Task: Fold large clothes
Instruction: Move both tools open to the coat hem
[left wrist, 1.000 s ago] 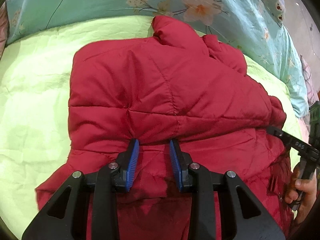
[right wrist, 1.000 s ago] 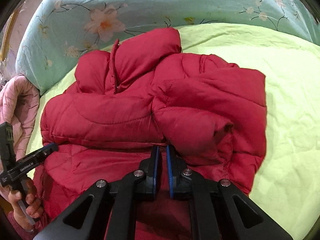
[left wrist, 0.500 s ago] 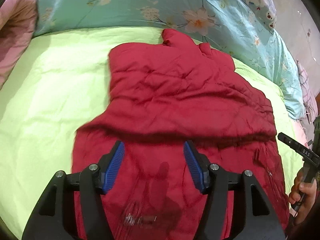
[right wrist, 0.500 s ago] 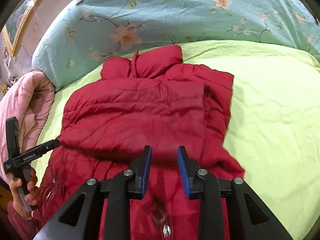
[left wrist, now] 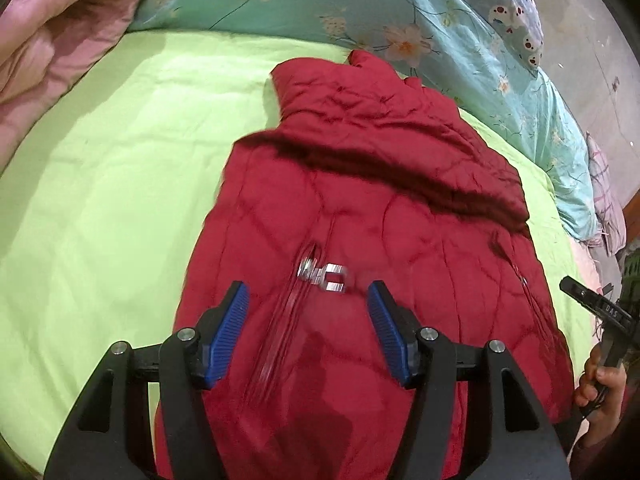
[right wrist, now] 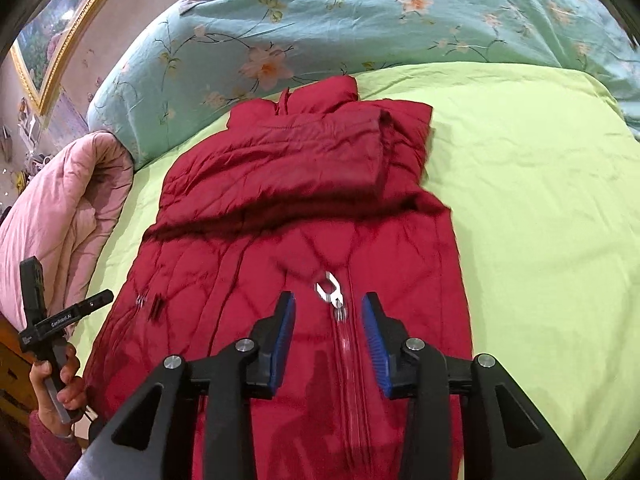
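The red padded jacket (left wrist: 360, 208) lies front-up on the lime-green bedsheet (left wrist: 112, 184), collar end towards the floral teal duvet (left wrist: 280, 4) at the far side of the bed; its sleeves are folded across the chest, forming a raised band with a dark shadow along its near edge; the lower body extends towards both cameras.

Left gripper (left wrist: 308, 308): jaws spread, blue pads apart, nothing clamped between them; the jacket's lower front lies below and beyond the pads; the silver zip pull (left wrist: 324, 274) shows just past the fingertips, between the two pads in the view.

Right gripper (right wrist: 330, 320): jaws opening, pads apart and gripping nothing; the jacket's zip line runs down between the pads, nearer the right-hand pad; the zip pull (right wrist: 332, 292) sits just ahead of the fingertips.

Each gripper's handle, held in a hand (right wrist: 56, 384), appears at the edge of the other's view, beside the jacket's side hem.

A pink quilt (right wrist: 60, 216) lies bunched at the bed's left edge, apart from the jacket; a pillow with a bear print (left wrist: 504, 8) rests beyond the duvet.
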